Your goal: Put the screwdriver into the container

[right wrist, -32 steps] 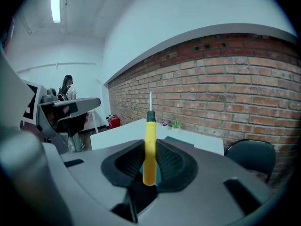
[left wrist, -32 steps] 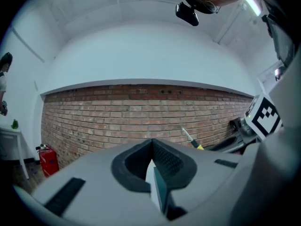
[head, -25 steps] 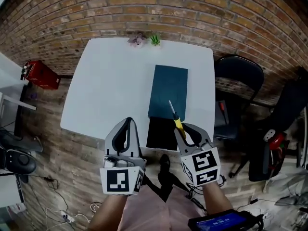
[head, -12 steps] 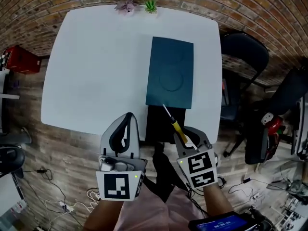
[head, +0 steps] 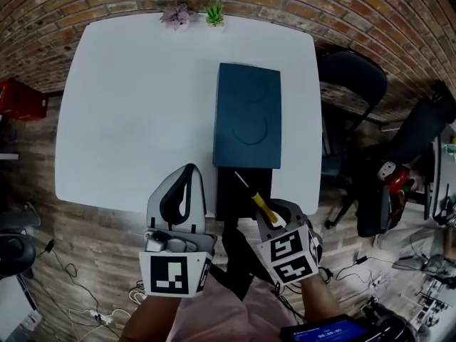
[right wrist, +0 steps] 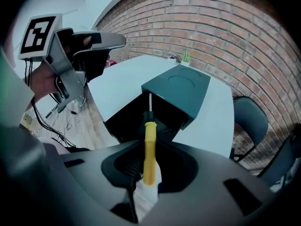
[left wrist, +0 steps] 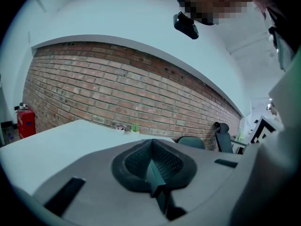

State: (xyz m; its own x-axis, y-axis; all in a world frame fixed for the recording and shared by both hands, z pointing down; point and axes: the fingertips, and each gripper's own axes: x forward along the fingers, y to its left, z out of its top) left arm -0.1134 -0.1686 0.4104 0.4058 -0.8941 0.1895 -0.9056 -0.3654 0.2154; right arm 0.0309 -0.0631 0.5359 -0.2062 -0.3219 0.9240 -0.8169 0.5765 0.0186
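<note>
A teal box, the container (head: 248, 116), lies on the white table (head: 128, 120); its black open end (head: 242, 194) faces the table's near edge. My right gripper (head: 274, 211) is shut on the yellow handle of the screwdriver (head: 261, 206), whose thin shaft points forward over the black opening. In the right gripper view the screwdriver (right wrist: 149, 147) stands upright between the jaws, its tip in front of the container (right wrist: 178, 89). My left gripper (head: 188, 173) hovers over the near table edge, left of the box, shut and holding nothing; its jaws meet in the left gripper view (left wrist: 153, 166).
Two small potted plants (head: 196, 13) sit at the table's far edge by the brick wall. A black chair (head: 349, 84) and another dark seat (head: 420, 134) stand on the right. A red object (head: 21, 98) is on the left, and cables (head: 78, 305) lie on the floor.
The right gripper has drawn back toward me with the screwdriver. Its tip, earlier over the teal top's near edge, is now over the black opening. The left gripper stays shut and beside it.
</note>
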